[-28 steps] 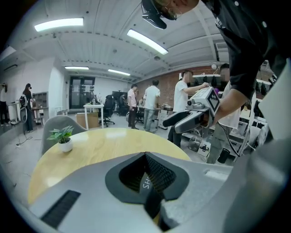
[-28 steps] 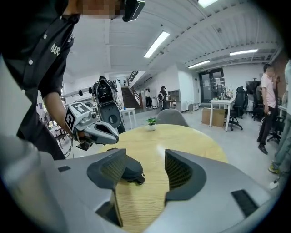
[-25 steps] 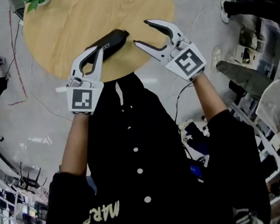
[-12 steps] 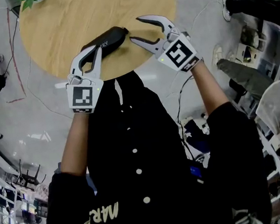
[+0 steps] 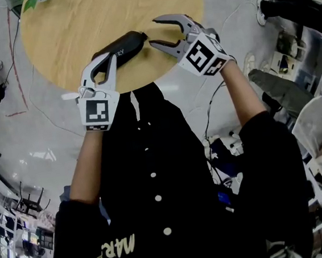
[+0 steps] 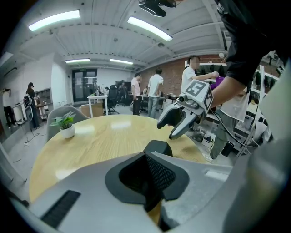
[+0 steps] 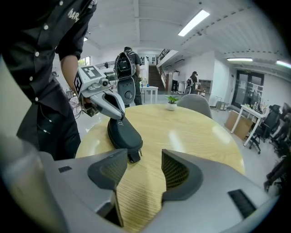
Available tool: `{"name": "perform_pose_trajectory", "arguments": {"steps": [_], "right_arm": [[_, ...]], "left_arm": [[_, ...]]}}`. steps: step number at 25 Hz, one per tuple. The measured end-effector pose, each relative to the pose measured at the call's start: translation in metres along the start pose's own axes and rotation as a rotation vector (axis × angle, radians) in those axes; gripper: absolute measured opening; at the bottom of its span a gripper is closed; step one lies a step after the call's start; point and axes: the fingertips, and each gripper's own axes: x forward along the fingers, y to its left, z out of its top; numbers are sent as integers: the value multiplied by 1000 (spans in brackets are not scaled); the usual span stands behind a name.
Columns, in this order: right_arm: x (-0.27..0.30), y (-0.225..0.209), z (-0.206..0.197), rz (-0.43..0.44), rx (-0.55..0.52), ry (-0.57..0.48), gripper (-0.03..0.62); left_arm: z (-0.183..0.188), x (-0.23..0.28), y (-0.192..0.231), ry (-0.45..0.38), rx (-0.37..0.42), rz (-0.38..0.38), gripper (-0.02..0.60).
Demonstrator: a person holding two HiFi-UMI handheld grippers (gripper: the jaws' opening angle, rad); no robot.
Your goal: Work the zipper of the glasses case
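A black zippered glasses case (image 5: 122,46) lies near the front edge of the round wooden table (image 5: 81,19). In the right gripper view the case (image 7: 122,131) shows its zipper pull (image 7: 134,156) at the end nearest the open right jaws. My right gripper (image 5: 154,33) (image 7: 143,169) hangs open just right of that end, nothing between its fingers. My left gripper (image 5: 110,59) (image 6: 152,172) is shut and empty. Its tips sit over the case's other end (image 6: 158,146), seen from across as the left gripper (image 7: 113,109) on top of the case.
A small potted plant (image 6: 67,127) (image 7: 171,102) stands at the table's far side. Grey chairs (image 7: 196,105) and other tables stand behind it, with several people farther off. Cables and a person's shoes (image 5: 285,1) are on the floor to the right.
The right gripper has rolled and come down and left, closer to the zipper end of the case. The left gripper has sunk slightly onto the case's near end.
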Motion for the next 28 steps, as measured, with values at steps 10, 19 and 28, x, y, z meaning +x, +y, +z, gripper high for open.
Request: {"name": "perform_pose_trajectory", "arguments": {"steps": [10, 19, 28], "right_arm": [[31, -2, -15, 168, -236, 131, 182], [43, 2, -16, 275, -368, 167, 140], [49, 8, -20, 364, -489, 202, 89]], "left_arm": [[-1, 1, 3, 6, 12, -5, 3], [-1, 1, 1, 7, 11, -1, 3], [-3, 3, 1, 11, 22, -12, 3]]}}
